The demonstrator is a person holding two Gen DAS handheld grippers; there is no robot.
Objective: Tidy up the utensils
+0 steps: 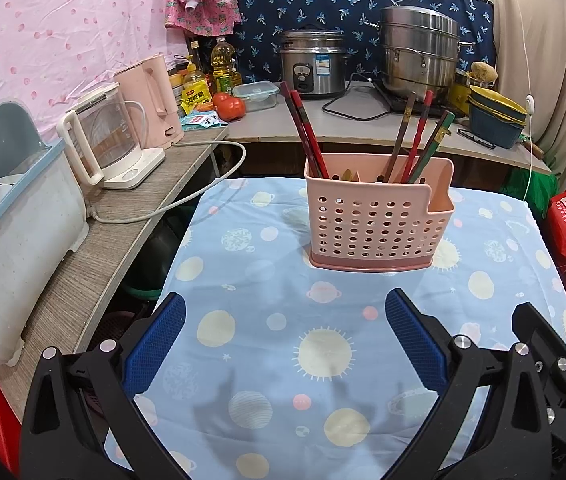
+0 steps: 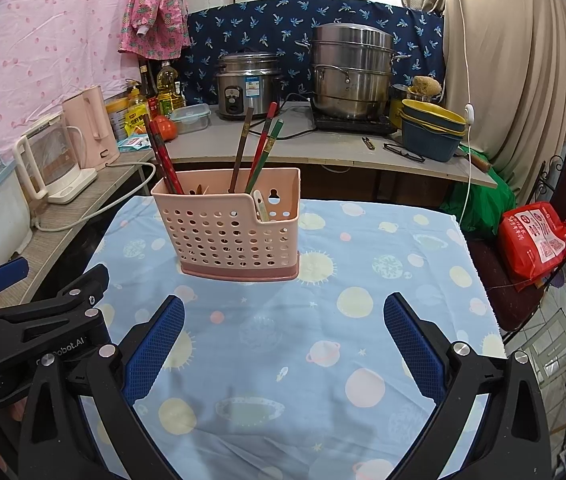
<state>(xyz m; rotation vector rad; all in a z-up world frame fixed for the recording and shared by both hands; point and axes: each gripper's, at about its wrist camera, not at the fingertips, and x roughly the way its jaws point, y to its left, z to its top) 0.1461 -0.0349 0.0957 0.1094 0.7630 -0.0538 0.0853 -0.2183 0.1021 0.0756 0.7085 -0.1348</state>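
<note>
Both hand-held grippers hover low over the tabletop (image 1: 243,216), side by side, pointing toward the pink utensil holder (image 1: 379,216). The left hand-held gripper (image 1: 285,340) is spread wide, nothing between its blue pads (image 1: 155,344). The right hand-held gripper (image 2: 283,340) is just as wide apart and empty. The holder stands upright mid-cloth, chopsticks (image 2: 259,148) leaning inside it.
</note>
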